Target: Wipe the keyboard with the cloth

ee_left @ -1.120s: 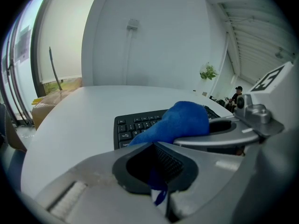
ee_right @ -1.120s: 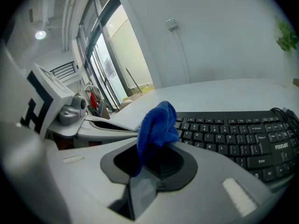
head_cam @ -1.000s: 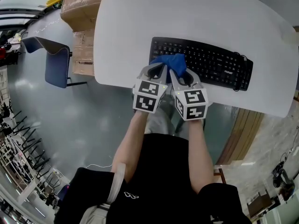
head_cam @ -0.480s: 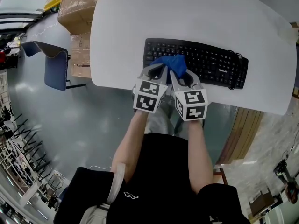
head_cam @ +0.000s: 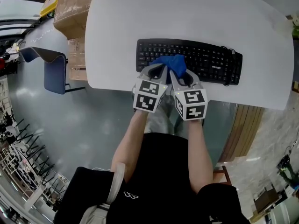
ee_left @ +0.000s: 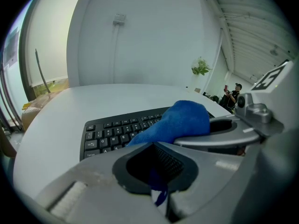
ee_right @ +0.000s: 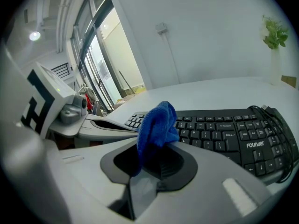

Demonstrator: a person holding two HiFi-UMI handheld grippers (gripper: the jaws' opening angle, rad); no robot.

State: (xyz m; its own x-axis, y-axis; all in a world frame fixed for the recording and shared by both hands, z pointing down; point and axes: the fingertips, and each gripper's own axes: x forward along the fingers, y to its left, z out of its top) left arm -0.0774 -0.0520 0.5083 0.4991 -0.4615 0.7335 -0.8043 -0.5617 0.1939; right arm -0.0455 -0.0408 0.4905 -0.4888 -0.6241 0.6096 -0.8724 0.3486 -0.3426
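Note:
A black keyboard (head_cam: 205, 59) lies near the front edge of the white table (head_cam: 187, 13). A bunched blue cloth (head_cam: 169, 62) rests on its left-middle keys. My left gripper (head_cam: 160, 68) and right gripper (head_cam: 175, 70) sit side by side at the table's edge, both shut on the cloth. In the left gripper view the cloth (ee_left: 180, 119) bulges past the jaws of the left gripper (ee_left: 156, 146), with the keyboard (ee_left: 110, 129) behind it. From the right gripper (ee_right: 156, 148) the cloth (ee_right: 156, 122) stands up in front of the keyboard (ee_right: 233, 134).
Cardboard boxes (head_cam: 74, 13) and a blue chair (head_cam: 51, 69) stand on the floor left of the table. The keyboard's cable (ee_right: 273, 113) curls at its right end. A wooden panel (head_cam: 243, 129) sits below the table's right side.
Both grippers and the cloth now lie further right along the keyboard; its left end shows more. The grip has not changed.

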